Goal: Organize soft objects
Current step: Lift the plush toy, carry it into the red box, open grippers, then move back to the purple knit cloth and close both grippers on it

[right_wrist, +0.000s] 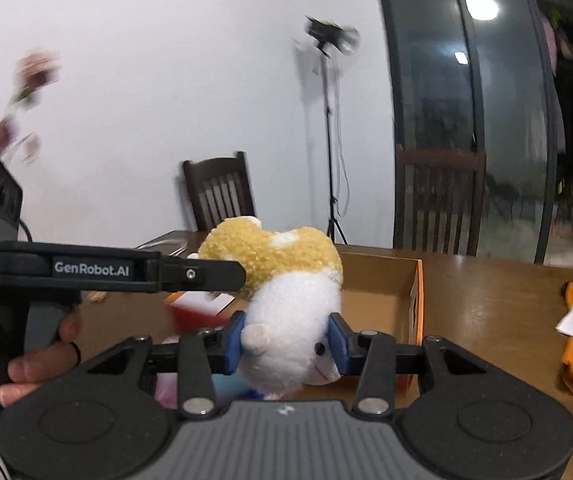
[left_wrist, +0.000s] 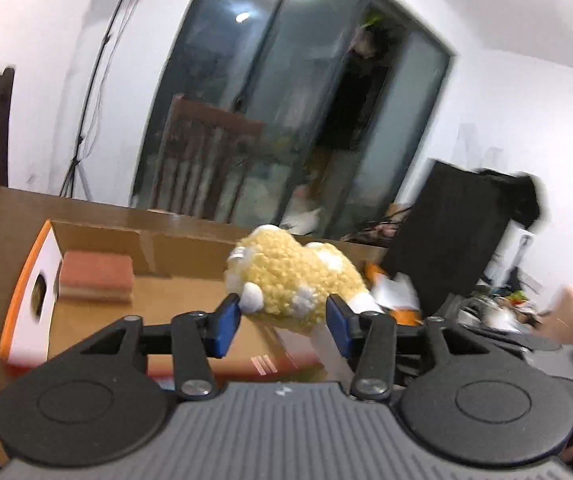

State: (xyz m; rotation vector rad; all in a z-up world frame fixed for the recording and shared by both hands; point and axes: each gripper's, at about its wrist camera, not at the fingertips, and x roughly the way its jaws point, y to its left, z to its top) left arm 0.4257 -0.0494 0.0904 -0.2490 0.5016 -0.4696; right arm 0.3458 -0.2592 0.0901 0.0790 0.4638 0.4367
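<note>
Carrying plush hamster (right_wrist: 286, 312) together, above the counter (right_wrist: 486, 292) | left gripper (left_wrist: 282, 318) and right gripper (right_wrist: 286, 338) fingers both clamped on it | next: probably drop into cardboard box (left_wrist: 158, 248)

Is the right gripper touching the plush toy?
Touching. The right wrist view shows the right gripper with both blue pads pressed into the white head of the plush toy, which bulges out between them.

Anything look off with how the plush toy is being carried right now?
Yes: the plush toy is clamped by both the left gripper and the right gripper at once, hanging head-down above the cardboard box. One toy held at two ends could get stretched.
</note>
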